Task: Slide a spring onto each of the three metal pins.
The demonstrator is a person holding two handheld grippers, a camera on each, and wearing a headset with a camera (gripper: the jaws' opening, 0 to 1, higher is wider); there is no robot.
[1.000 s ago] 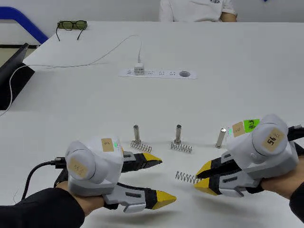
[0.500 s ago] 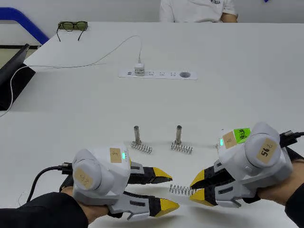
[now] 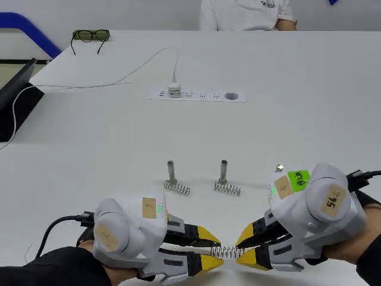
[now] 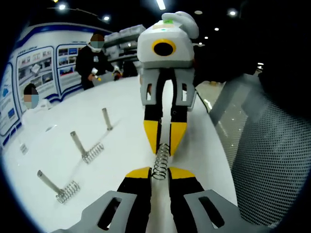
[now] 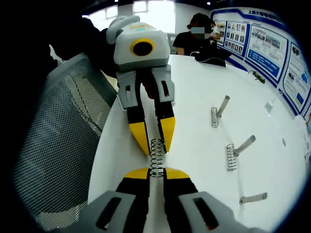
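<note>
A loose spring (image 3: pixel 229 252) hangs level between my two grippers near the table's front edge. My right gripper (image 3: pixel 245 244) is shut on its right end and my left gripper (image 3: pixel 213 247) is shut on its left end. In the left gripper view the spring (image 4: pixel 160 165) runs from my own jaws to the right gripper (image 4: pixel 164 136). In the right gripper view the spring (image 5: pixel 155 158) reaches the left gripper (image 5: pixel 153 136). Two upright pins (image 3: pixel 171 170) (image 3: pixel 223 170) each have a spring (image 3: pixel 177 187) (image 3: pixel 227 189) lying at the base. The third pin (image 3: pixel 280 168) is mostly hidden behind my right gripper.
A white power strip (image 3: pixel 196 93) with a plugged-in cable lies mid-table. Glasses (image 3: pixel 90 34) rest at the far left, and a person (image 3: pixel 247 13) sits at the far side. A black object (image 3: pixel 15 89) stands off the table's left edge. A mesh chair (image 5: pixel 58 126) is behind me.
Both grippers have come closer together and nearer the front edge. The left gripper's jaws have closed on the free end of the spring that the right gripper carried.
</note>
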